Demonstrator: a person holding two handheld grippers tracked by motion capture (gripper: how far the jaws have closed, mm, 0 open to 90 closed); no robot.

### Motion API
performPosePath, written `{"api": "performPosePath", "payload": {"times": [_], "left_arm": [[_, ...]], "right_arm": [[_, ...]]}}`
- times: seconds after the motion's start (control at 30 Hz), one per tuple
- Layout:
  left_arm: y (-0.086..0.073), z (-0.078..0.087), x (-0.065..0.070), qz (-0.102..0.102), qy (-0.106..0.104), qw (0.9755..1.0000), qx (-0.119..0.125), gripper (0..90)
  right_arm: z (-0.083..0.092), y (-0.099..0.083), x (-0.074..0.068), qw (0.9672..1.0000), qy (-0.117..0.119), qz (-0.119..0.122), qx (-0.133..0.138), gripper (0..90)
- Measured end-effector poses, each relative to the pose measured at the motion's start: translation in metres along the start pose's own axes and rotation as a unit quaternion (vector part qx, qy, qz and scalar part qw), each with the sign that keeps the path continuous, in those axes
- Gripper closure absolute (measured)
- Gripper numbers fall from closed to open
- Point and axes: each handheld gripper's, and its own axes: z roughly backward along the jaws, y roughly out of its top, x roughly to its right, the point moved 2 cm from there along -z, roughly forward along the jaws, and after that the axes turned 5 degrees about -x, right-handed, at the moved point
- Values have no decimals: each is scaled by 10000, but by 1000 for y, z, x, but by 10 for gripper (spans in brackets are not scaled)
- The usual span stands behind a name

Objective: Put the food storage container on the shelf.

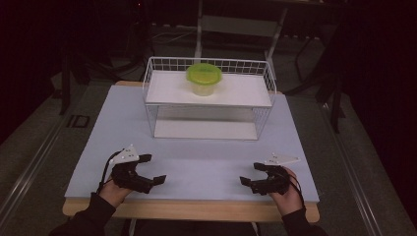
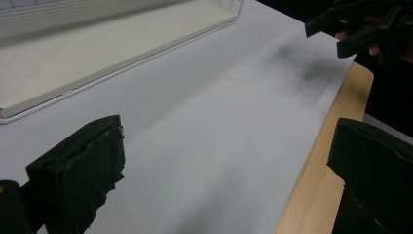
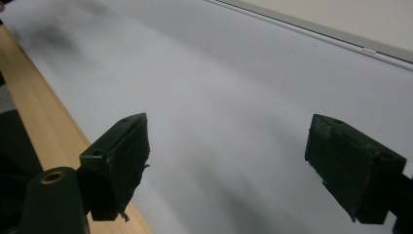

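Observation:
A small clear tub with a lime-green lid [image 1: 203, 77] stands on the top shelf of a white wire rack [image 1: 208, 101] at the back of the table. My left gripper [image 1: 153, 169] rests near the front left of the white tabletop [image 1: 201, 162], open and empty; its jaws stand wide apart in the left gripper view [image 2: 226, 161]. My right gripper [image 1: 250, 173] lies near the front right, also open with nothing between its jaws [image 3: 229, 161]. Both point inward toward each other. In the left gripper view the right gripper [image 2: 341, 31] shows far off at the top right.
The rack's lower shelf [image 1: 205, 129] holds nothing visible. A wooden edge [image 1: 196, 209] runs along the table's front. Dark floor, a chair frame [image 1: 241, 24] and stands surround the table.

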Motion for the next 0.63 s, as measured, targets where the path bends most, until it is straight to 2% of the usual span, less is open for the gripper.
{"api": "performPosePath", "payload": {"times": [0.63], "left_arm": [[0,-2,7,-118,-89,9999,-57,11]], "right_arm": [[-3,-2,2,9999,-101,10,-116,162]]}}
